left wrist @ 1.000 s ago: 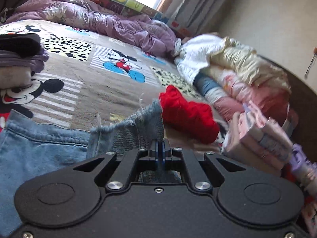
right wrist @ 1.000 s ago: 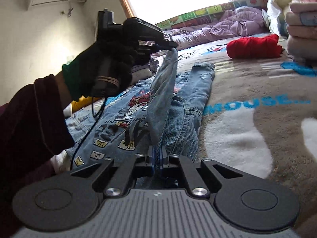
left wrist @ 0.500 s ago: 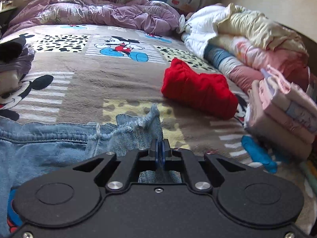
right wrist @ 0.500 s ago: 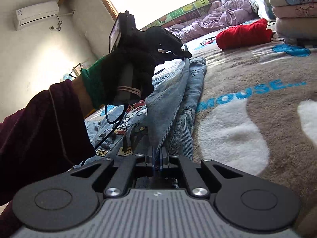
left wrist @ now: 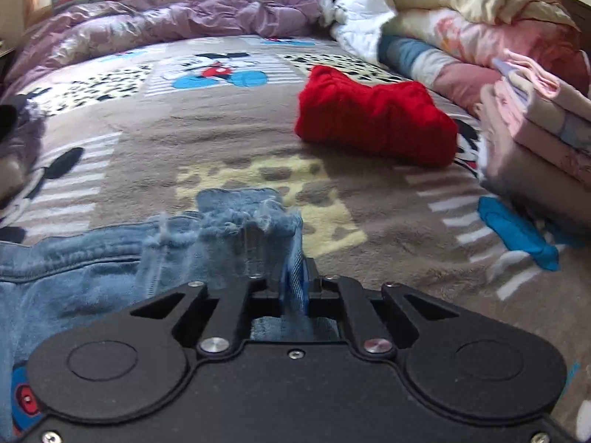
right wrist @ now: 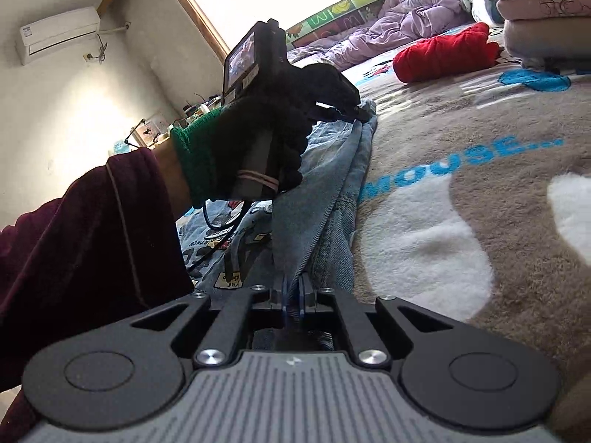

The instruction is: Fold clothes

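Between the two fingers of our left gripper (left wrist: 293, 288) a fold of the light blue denim jeans (left wrist: 110, 258) with the frayed hem stands upright; the jaws are easing apart, and we cannot tell whether the blue pads press on the cloth or only flank it. Our right gripper (right wrist: 293, 301) has a ridge of the same denim running up out of its fingers, which are also opening, with only a narrow slit between the blue pads and the cloth in that slit.

The jeans lie stretched along the brown plush blanket with cartoon mouse patches (left wrist: 229, 136), the raised fold running from the right gripper toward the left one, whose tips sit at the frayed cuff at the far end. Printed patches show on the denim beside the fold.

In the right wrist view, the left hand in a black glove with a green cuff (right wrist: 266, 129) grips its handle, a dark red velvet sleeve (right wrist: 74, 243) behind it.

Further out on the blanket lies a folded red knitted garment (left wrist: 373, 125), well apart from the jeans. Near it rises a stack of folded pale pink clothes (left wrist: 535, 136), and behind that a pile of rolled quilts (left wrist: 461, 11). A crumpled lilac duvet (left wrist: 184, 18) lies along the far edge of the bed.
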Demonstrator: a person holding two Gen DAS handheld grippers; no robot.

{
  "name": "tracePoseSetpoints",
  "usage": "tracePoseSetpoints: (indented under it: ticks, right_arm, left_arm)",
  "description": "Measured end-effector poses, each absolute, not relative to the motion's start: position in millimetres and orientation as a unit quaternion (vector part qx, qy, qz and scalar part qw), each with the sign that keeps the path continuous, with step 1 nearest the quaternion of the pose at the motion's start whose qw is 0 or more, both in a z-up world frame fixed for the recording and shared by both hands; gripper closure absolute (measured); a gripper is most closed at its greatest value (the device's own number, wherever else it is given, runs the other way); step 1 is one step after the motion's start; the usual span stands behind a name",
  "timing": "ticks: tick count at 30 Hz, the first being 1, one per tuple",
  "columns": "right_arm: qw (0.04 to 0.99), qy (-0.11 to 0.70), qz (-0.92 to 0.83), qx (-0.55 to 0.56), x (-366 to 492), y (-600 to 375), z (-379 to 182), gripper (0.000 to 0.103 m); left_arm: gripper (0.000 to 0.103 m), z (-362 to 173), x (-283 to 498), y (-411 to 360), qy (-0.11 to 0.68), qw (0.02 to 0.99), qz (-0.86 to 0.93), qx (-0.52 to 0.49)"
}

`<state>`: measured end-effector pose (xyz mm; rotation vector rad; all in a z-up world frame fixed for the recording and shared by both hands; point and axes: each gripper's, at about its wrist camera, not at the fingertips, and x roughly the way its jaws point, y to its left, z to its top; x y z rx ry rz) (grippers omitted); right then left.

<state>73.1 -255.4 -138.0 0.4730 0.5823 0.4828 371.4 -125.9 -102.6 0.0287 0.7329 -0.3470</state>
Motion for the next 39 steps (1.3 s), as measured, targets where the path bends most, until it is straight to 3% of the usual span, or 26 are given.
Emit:
tracePoseSetpoints:
  ticks: [2,4,5,17,22,25,35,39]
  right_arm:
    - [0.905,0.279,0.226,0.227,70.2,-257.3,-136.4,0.084]
    - [0.912,0.278,0.208,0.219,64.0,-259.0,-133.3,0.074]
    - [0.916,0.274,0.201,0.212,59.7,-259.4,-130.9,0.073]
    - [0.966,0.156,0.204,0.026,58.9,-208.9,-105.0,0.076]
    - [0.944,0.253,0.206,0.057,90.1,-206.0,-123.2,0.076]
    - [0.94,0.26,0.21,0.072,92.3,-211.1,-123.9,0.076]
    - [0.948,0.233,0.209,0.049,70.3,-202.4,-118.2,0.076]
    - [0.952,0.208,0.223,0.023,52.7,-195.3,-111.1,0.076]
  left_arm:
    - [0.077,-101.1,372.2,-123.8,0.362,0.915,-0.178,0.003]
    - [0.077,-91.4,366.3,-115.7,0.351,0.919,-0.179,-0.012]
    - [0.077,-85.8,363.1,-112.3,0.345,0.921,-0.18,-0.016]
    - [0.08,-86.2,366.2,-91.2,0.343,0.924,-0.164,0.048]
    - [0.078,-106.6,383.3,-88.6,0.368,0.916,-0.149,0.053]
    - [0.077,-108.9,388.4,-91.2,0.377,0.912,-0.148,0.064]
    - [0.074,-78.1,352.6,-57.8,0.359,0.922,-0.139,0.038]
    - [0.061,-71.1,312.4,-17.5,0.349,0.929,-0.123,0.011]
